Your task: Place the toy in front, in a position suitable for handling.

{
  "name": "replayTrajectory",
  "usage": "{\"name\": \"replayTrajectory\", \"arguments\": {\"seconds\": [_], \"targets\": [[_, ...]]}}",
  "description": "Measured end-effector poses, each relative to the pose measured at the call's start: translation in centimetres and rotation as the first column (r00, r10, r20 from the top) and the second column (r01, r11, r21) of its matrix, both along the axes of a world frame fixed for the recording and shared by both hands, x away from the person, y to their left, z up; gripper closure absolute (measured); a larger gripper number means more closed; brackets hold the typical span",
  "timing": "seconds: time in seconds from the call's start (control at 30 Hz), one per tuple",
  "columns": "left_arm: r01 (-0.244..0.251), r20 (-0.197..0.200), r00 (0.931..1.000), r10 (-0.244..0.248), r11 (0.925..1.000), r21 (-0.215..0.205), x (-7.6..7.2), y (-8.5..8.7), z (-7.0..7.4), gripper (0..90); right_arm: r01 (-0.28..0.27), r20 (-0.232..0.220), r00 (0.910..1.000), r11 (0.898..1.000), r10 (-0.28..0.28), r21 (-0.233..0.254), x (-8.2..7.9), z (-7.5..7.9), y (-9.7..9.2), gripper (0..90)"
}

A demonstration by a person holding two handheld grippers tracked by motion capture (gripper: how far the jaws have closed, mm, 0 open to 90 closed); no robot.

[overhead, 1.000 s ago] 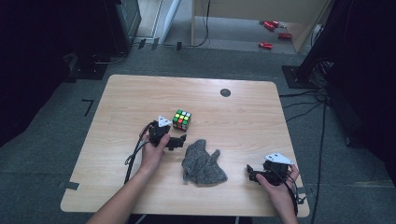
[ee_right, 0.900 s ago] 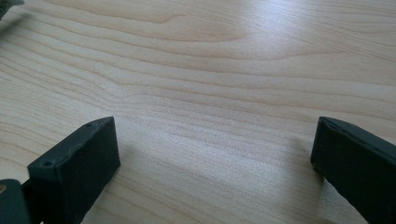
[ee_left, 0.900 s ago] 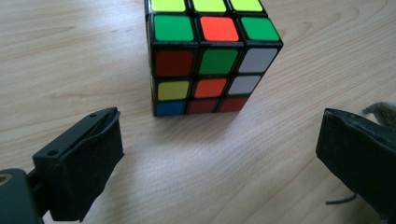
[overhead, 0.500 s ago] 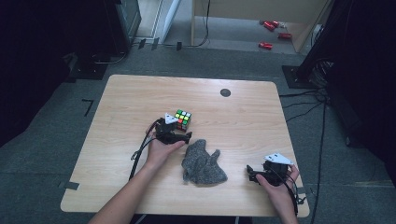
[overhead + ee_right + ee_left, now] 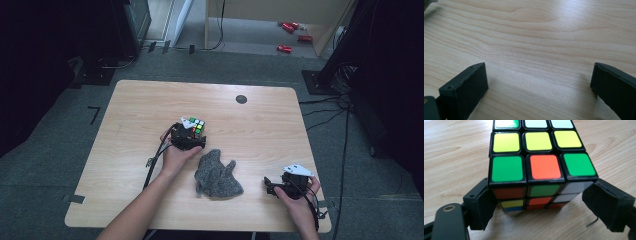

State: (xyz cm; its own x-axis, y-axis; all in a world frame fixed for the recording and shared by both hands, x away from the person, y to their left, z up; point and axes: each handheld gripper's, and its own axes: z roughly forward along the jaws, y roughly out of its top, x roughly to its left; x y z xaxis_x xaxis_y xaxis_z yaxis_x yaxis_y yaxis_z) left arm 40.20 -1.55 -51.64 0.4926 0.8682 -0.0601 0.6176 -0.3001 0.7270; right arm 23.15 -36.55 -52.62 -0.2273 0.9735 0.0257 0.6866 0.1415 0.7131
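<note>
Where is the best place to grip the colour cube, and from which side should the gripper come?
Grip the cube on two opposite flat side faces, low on its body, coming level along the table from the person's side. Its parallel faces suit flat pads; the left gripper, jaws just closing, already brackets it.

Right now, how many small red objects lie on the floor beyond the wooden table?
3 small red objects lie on the grey floor beyond the table's far right corner: one, one, one nearer. More may be hidden in the dark surroundings.
</note>
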Motion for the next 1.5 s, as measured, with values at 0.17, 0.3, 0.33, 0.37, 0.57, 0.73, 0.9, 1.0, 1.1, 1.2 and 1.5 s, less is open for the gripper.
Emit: {"name": "replayTrajectory", "arguments": {"seconds": [0.17, 0.3, 0.33, 0.37, 0.57, 0.73, 0.9, 1.0, 1.1, 1.2, 1.5], "targets": [[-0.015, 0.012, 0.9998, 0.015, 0.9997, 0.016, 0.3, -0.3, 0.0, 20.7, 0.0, 0.001, 1.0, 1.0, 0.0, 0.0, 0.0, 0.0, 0.0, 0.9], [-0.026, 0.022, 0.9994, 0.025, 0.9988, 0.042, 0.4, -0.5, 0.0, 26.0, 0.0, 0.001, 1.0, 1.0, 0.0, -0.001, 0.0, 0.0, 0.0, 0.9], [-0.03, 0.025, 0.9993, 0.029, 0.9986, 0.044, 0.4, -0.5, 0.0, 27.7, 0.0, 0.001, 1.0, 1.0, 0.0, 0.0, 0.0, 0.0, 0.0, 0.9], [-0.03, 0.025, 0.9993, 0.029, 0.9987, 0.041, 0.4, -0.4, 0.0, 32.8, 0.0, 0.0, 1.0, 1.0, 0.0, 0.0, 0.0, 0.0, 0.0, 0.9], [-0.001, 0.031, 0.9995, -0.001, 0.9987, 0.05, 0.3, -0.2, 0.0, 34.1, 0.001, 0.0, 1.0, 1.0, -0.001, 0.0, 0.0, 0.0, 0.0, 0.9], [0.011, 0.043, 0.999, -0.014, 0.9987, 0.049, -0.1, 0.6, 0.4, 34.6, 0.0, 0.001, 1.0, 1.0, 0.0, 0.0, 0.0, 0.0, 0.0, 0.9], [0.024, 0.056, 0.9981, -0.026, 0.9993, 0.027, -0.9, 2.1, 1.7, 35.0, -0.006, 0.001, 1.0, 1.0, 0.006, 0.0, -0.1, 0.0, 0.0, 1.3], [0.034, 0.072, 0.9967, -0.036, 0.999, 0.028, -1.5, 2.7, 2.3, 35.0, -0.009, 0.006, 0.9999, 1.0, 0.009, -0.005, -0.1, 0.0, -0.1, 1.6], [0.046, 0.089, 0.9949, -0.047, 0.9988, 0.016, -2.5, 3.9, 3.4, 35.0, 0.008, 0.03, 0.9995, 1.0, -0.008, -0.018, -0.3, 0.2, -0.2, 6.4], [0.056, 0.094, 0.994, -0.056, 0.9984, 0.008, -3.2, 4.6, 4.1, 35.0, 0.008, 0.035, 0.9993, 1.0, -0.008, -0.011, -0.4, 0.3, -0.2, 6.4], [0.078, 0.102, 0.9919, -0.076, 0.9968, -0.017, -5.8, 6.3, 4.9, 35.0, 0.0, 0.062, 0.9981, 1.0, -0.001, 0.02, -0.7, 1.3, 0.5, 7.3]]}}
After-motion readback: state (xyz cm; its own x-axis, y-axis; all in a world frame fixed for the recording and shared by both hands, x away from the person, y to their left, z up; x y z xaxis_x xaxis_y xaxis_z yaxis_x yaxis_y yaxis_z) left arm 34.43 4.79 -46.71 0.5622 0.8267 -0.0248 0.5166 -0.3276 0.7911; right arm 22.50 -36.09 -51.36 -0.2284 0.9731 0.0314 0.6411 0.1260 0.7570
